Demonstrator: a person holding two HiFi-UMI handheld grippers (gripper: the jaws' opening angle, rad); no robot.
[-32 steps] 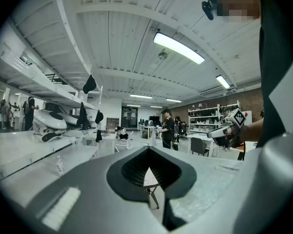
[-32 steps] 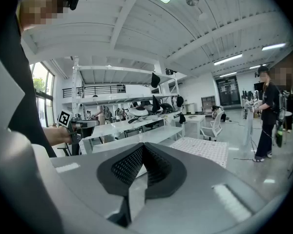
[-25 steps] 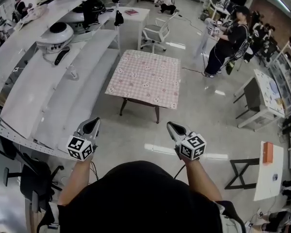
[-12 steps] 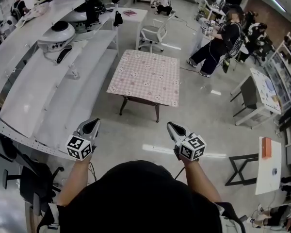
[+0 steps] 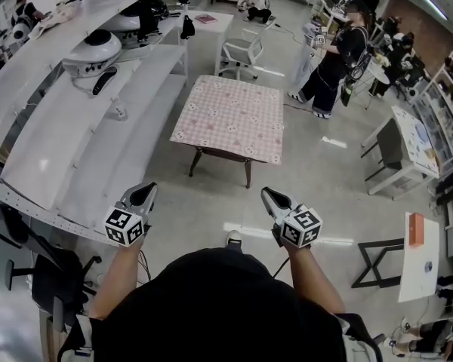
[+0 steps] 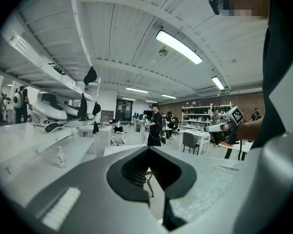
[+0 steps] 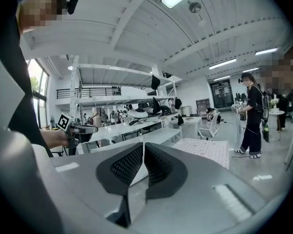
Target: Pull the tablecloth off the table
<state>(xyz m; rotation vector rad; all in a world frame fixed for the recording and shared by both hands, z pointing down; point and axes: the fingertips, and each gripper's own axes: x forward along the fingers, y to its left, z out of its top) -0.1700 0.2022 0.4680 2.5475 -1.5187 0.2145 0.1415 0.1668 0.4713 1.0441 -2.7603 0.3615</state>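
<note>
Tablecloth [image 5: 230, 119], pink-checked, lies spread flat over the low table [image 5: 248, 173] with its near hem hanging just past the edge, well ahead of the person across the floor [image 5: 211, 213]. The left gripper [image 5: 142, 195] and the right gripper [image 5: 272, 199] are held out in front, side by side, each with its jaws pressed together on nothing. The step in hand looks like the approach. Done well, it would end at the near edge with both pairs of jaws spread, pinching the hem at two points near the corners. An even, level pull would then slide the cloth off without dragging the table.
</note>
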